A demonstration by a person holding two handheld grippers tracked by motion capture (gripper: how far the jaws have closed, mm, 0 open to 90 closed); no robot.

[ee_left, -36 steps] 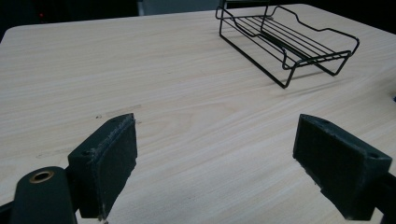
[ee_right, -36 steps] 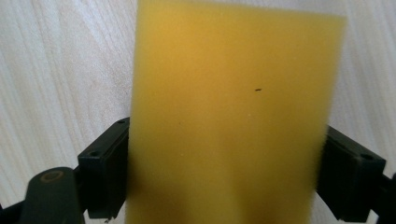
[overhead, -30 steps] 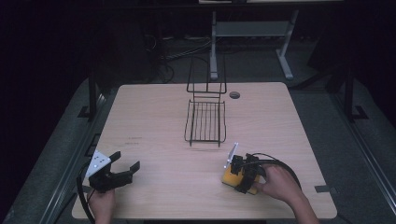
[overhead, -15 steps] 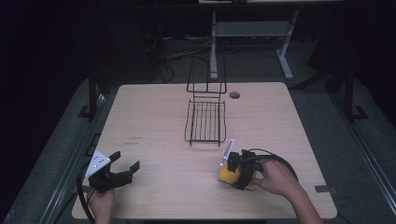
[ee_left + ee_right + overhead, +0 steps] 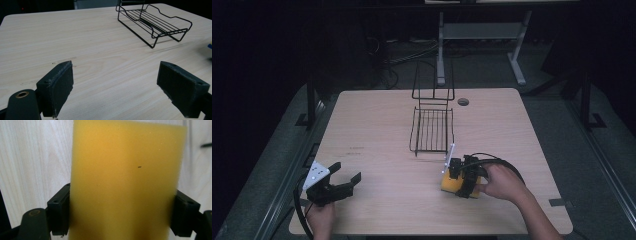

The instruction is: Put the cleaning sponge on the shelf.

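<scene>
Right gripper [image 5: 460, 181] sits at the near right of the table [image 5: 382, 125], jaws pressed on both sides of a yellow sponge [image 5: 126, 182]; in the right gripper view the sponge fills the gap between the pads, so it's gripped. Sponge rests on the table just near of the wire rack [image 5: 432, 131], slightly right of it.

Risk: sponge is soft, so a lift could let it squash and slip out or tilt. It could also catch on the rack's near rim if carried low.

Left gripper [image 5: 333, 186] is at the near left, jaws wide apart, holding nothing, well apart from the sponge.
</scene>
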